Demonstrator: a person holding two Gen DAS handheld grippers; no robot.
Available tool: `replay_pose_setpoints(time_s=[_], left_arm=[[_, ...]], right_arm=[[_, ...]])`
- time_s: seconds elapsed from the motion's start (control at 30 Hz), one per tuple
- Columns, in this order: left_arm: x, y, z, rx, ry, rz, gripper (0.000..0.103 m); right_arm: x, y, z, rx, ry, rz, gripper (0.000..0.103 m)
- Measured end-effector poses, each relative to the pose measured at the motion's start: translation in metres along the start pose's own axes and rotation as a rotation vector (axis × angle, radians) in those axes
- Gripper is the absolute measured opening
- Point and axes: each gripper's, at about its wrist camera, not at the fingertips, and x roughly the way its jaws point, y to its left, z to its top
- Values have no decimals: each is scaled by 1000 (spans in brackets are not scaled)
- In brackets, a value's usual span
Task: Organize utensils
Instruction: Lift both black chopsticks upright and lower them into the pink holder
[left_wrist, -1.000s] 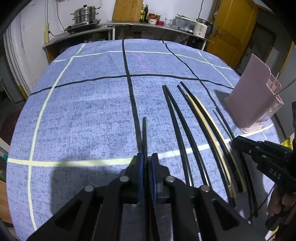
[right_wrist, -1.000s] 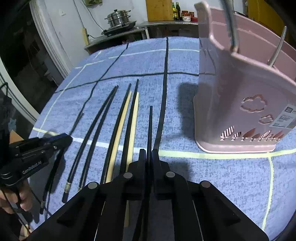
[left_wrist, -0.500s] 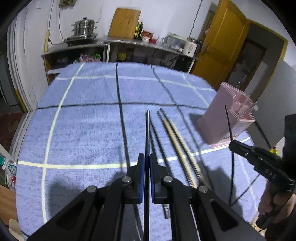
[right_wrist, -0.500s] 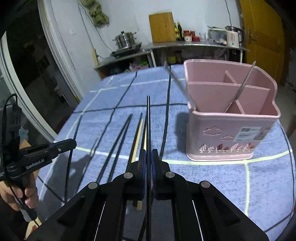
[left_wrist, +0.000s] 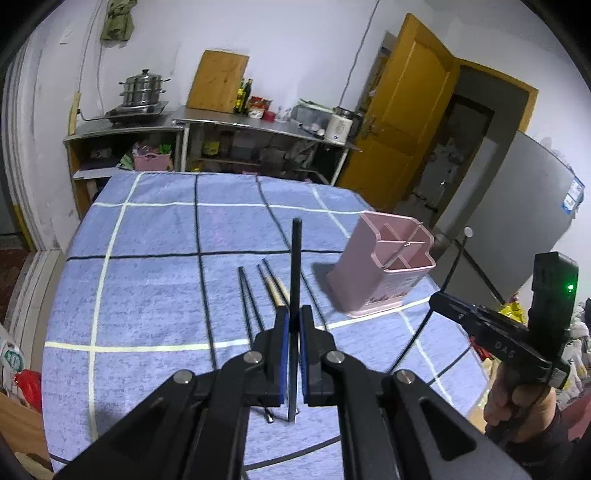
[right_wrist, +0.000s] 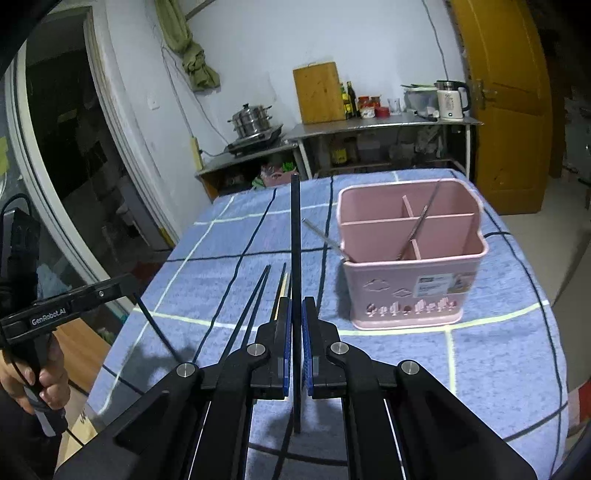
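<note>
The left gripper (left_wrist: 291, 325) is clamped tight on a black chopstick (left_wrist: 295, 280), and the right gripper (right_wrist: 295, 321) pinches another (right_wrist: 295, 236) the same way. Each stick is gripped near its lower part, so the long end points ahead, clear of the blue cloth (left_wrist: 147, 280) — likely so it can be tipped into a slot. The pink holder (right_wrist: 410, 266) stands on the cloth to the right, just beside the row of loose chopsticks (right_wrist: 258, 291), with metal utensils (right_wrist: 417, 229) leaning in its compartments. Both sticks are in the air, short of the holder, so delivery is not yet done.
</note>
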Motion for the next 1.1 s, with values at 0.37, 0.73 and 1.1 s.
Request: replay_pose_setpoints(time_s=[0.37,0.73,1.1], left_arm=[[6,-45,28,40,-14,-95,6],[37,-96,77,75,-32,-180,6],[46,-123,141,77,-131,-225,6]], right_arm=[[-33,-26,14,45,-71,-35,5],[-66,-55,53,89,-174,-81,5],[-78,-68,109,103,-296,-107,5]])
